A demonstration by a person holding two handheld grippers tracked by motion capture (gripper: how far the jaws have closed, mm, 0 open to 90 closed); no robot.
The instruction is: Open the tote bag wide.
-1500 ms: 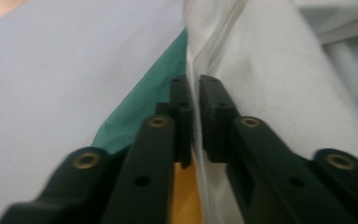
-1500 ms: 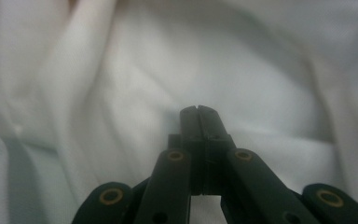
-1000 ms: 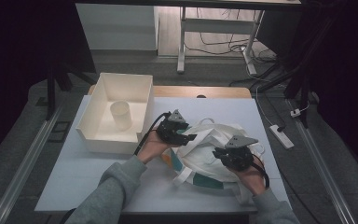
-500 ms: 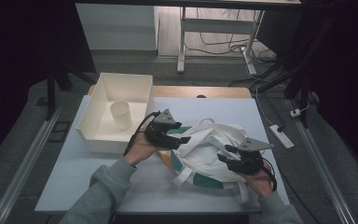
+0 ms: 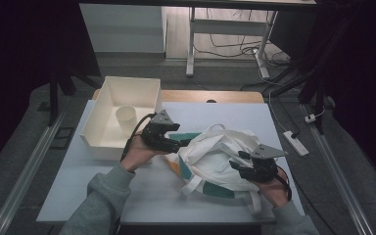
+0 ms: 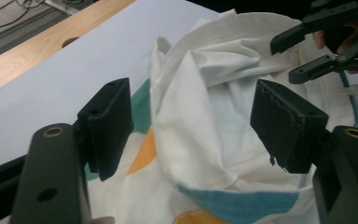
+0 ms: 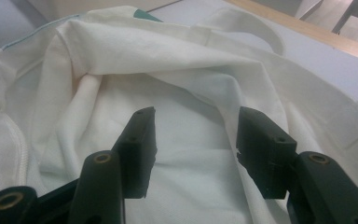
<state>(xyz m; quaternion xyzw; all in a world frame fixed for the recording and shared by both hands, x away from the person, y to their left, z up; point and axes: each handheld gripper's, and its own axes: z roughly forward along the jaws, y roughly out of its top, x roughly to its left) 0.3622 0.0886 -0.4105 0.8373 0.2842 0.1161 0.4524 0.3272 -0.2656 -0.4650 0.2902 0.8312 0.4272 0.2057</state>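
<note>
My left gripper (image 5: pixel 185 142) sits in the middle of the high view, at the left edge of the cloth bag (image 5: pixel 220 156). Its jaws have just been opening, and now they stand apart. In the left gripper view, a fold of the bag (image 6: pixel 200 116) rises between them, but the pads do not press on it.

My right gripper (image 5: pixel 239 163) is at the lower right of the high view, over the bag's right side. Its jaws opened a moment ago too. In the right gripper view, they stand apart above the white cloth (image 7: pixel 191 140) and hold nothing.

I think the trouble from here is that nobody is holding the bag. If I close on the wrong fold, I may pinch two layers together, and the bag will bunch up more. A loose handle could also catch on a jaw when I pull.

The bag lies crumpled on the white table (image 5: pixel 103 186), in the middle and a bit to the right. It is soft and white, with teal and orange patches. Its handle loops stick out. To the upper left stands a white bin (image 5: pixel 98 139) with a small cup (image 5: pixel 126 115) inside.
</note>
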